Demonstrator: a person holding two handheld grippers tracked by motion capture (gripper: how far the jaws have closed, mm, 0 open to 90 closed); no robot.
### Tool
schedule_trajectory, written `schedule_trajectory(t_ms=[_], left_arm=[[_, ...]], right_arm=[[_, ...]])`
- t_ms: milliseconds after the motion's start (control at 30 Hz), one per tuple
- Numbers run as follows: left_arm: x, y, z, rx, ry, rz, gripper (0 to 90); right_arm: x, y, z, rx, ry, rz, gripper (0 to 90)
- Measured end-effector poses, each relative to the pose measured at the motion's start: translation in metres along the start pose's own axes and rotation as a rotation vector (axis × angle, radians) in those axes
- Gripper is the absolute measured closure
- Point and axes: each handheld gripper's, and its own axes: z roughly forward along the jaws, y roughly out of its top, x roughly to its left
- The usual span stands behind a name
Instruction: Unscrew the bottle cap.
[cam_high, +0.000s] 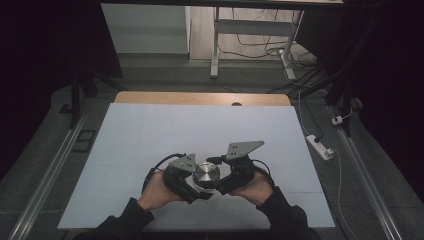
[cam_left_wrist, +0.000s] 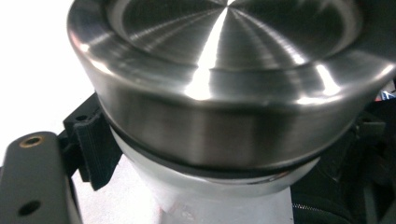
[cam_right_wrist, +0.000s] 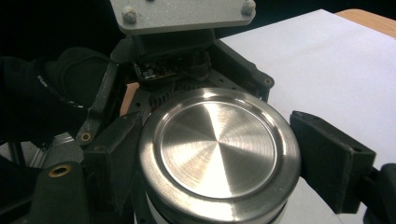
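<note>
So over on the left, my left hand (cam_high: 159, 191) comes up from the near edge of the table (cam_high: 150, 135), dark sleeve and all, holding the left gripper (cam_high: 192, 184) with its grey three-cornered plate on top; it's angled in toward the middle, and its cable loops round behind the hand; in the left gripper view one black jaw sits pressed right against the side of the container, just under the lid's rim, but the other jaw is hidden behind the metal, so I honestly can't tell how that grip stands; dead centre between my two grippers is the thing itself, a round metal container (cam_high: 206, 174) with a brushed steel lid (cam_right_wrist: 218, 151), standing on the white sheet near my edge of the table; up close the lid (cam_left_wrist: 224, 88) has a dark band under it and a paler body below that; moving right, the right gripper (cam_high: 225, 186) comes in from the other side, plate on top too, held by my right hand (cam_high: 260, 187); in the right gripper view its two black jaws sit either side of the lid and look closed in on it, both touching or as good as; further right the sheet is plain white, with a strip of wooden tabletop showing at the far edge.
</note>
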Motion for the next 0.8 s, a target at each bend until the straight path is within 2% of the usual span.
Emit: schedule_trajectory(t_ms=[167,433,533,567,667,700,733,800], left_arm=[[-0.0002,-0.001,-0.0009,-0.005,-0.032,0.033,15.1],[-0.0018,-0.0014,0.0005,0.004,-0.09,0.074,15.1],[-0.0017,-0.0013,0.0026,0.012,-0.07,0.068,15.1],[-0.0018,-0.0015,0.0032,0.014,-0.057,0.055,15.1],[-0.0007,-0.0018,0.0045,0.02,0.01,0.025,15.1],[-0.0001,-0.0019,0.0049,0.02,0.035,0.008,15.1],[0.0008,-0.0021,0.0052,0.02,0.058,-0.004,15.1],[0.0014,-0.0021,0.0053,0.016,0.101,-0.036,15.1]], right_arm=[[0.0009,0.0004,-0.0005,0.008,0.027,-0.027,19.8],[0.001,-0.0007,-0.0017,0.019,0.109,-0.071,19.8],[-0.0003,-0.0024,-0.0014,0.031,0.114,-0.08,19.4],[-0.0003,-0.0029,-0.001,0.036,0.103,-0.082,19.1],[0.0,-0.0012,-0.0002,0.046,0.021,-0.053,7.4],[0.0008,0.0019,-0.0016,0.036,-0.047,-0.019,6.4],[0.0008,0.0019,-0.0016,0.036,-0.047,-0.019,6.4],[0.0027,0.0043,-0.0022,0.025,-0.117,0.004,6.3]])
